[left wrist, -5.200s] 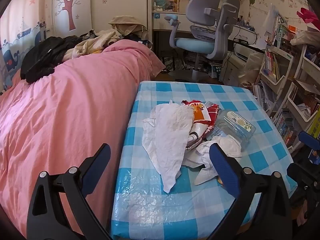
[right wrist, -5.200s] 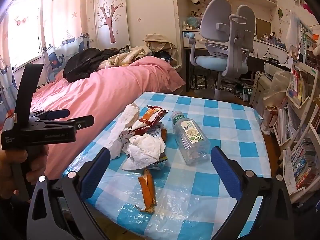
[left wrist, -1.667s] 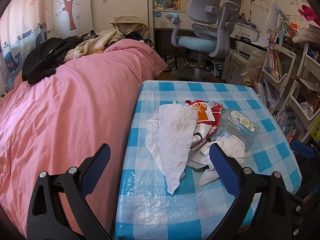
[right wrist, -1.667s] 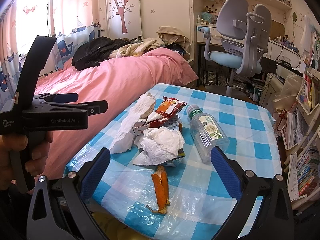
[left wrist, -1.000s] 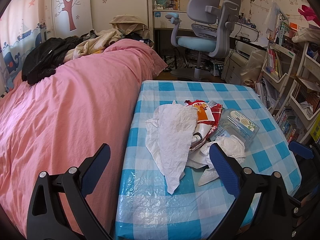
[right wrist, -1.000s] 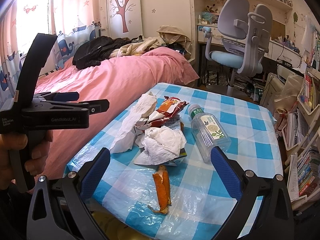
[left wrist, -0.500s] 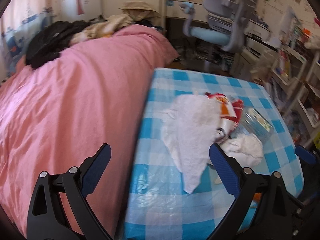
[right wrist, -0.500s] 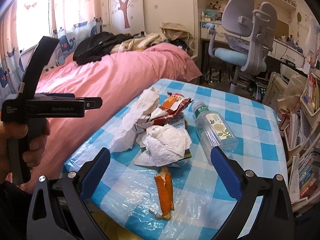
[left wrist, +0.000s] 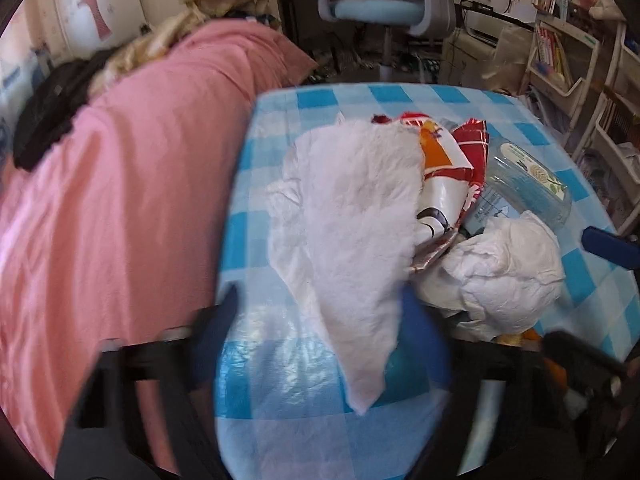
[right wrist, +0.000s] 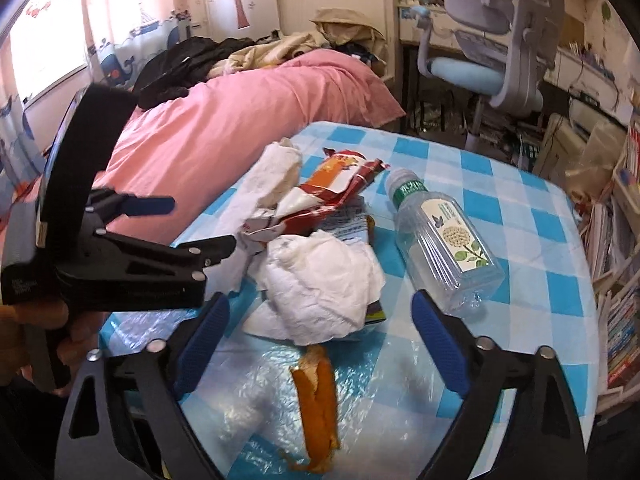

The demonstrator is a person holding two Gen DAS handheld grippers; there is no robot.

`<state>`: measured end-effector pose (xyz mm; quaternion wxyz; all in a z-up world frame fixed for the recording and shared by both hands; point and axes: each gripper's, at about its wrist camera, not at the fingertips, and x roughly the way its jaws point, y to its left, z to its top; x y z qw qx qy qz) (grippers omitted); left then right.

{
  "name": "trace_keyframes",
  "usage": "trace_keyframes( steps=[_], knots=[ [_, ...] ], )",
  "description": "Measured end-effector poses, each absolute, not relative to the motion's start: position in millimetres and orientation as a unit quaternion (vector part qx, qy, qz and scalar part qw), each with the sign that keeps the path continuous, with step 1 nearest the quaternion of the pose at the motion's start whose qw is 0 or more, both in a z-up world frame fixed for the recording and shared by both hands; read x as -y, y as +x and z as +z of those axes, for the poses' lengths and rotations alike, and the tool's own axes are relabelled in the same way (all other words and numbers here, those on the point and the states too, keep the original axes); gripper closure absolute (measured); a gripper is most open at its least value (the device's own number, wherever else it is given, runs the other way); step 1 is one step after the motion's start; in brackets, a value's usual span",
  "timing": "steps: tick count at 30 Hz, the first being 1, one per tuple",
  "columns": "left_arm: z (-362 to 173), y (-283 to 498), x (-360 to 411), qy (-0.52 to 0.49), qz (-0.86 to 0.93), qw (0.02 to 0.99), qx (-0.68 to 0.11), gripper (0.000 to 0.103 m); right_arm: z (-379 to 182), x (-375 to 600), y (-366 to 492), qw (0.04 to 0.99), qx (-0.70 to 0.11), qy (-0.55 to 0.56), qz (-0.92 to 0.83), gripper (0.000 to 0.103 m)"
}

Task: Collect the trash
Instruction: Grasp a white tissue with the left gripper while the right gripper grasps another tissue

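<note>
Far left lies the bed under a pink cover, with dark clothes heaped at its far end. Just beside it stands the table in blue-and-white check cloth.

The left gripper is blurred in its own view, but its fingers stand wide apart with nothing between them; they hover over the near left edge of the table, straddling the low tip of the long tissue. That tissue runs lengthwise from the far side of the table toward the near edge, narrowing to a point at the near end.

Right of it lies the red snack wrapper, its long axis slanting from near-left to far-right. In front of the wrapper sits a crumpled tissue. Nearest the camera lies the orange peel, pointing roughly straight away from the right gripper, whose fingers are also spread wide and empty, framing the crumpled tissue.

Further right the bottle lies on its side, green cap toward the far-left, base toward the near-right. Behind the table stands a chair.
</note>
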<state>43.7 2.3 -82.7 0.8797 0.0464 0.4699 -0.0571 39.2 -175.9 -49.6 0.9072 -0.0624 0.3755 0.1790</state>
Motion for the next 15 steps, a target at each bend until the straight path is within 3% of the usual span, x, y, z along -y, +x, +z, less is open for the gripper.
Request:
trace_keyframes(
  steps=[2, 4, 7, 10, 15],
  knots=[
    [-84, 46, -5, 0.028, -0.072, 0.871, -0.485, 0.091, -54, 176, 43, 0.901, -0.39, -0.058, 0.18, 0.043],
    [-77, 42, -7, 0.028, -0.076, 0.876, -0.476, 0.101, -58, 177, 45, 0.892, -0.408, -0.047, 0.188, 0.055],
    [-55, 33, -11, 0.012, -0.088, 0.889, -0.45, 0.102, -57, 180, 42, 0.891, -0.41, -0.038, 0.193, 0.079],
    [-32, 23, -20, -0.005, -0.091, 0.903, -0.419, 0.102, -53, 182, 39, 0.894, -0.403, -0.036, 0.193, 0.092],
    [-10, 17, -49, -0.061, -0.082, 0.915, -0.39, 0.102, -44, 183, 34, 0.898, -0.391, -0.028, 0.199, 0.097]
  ],
)
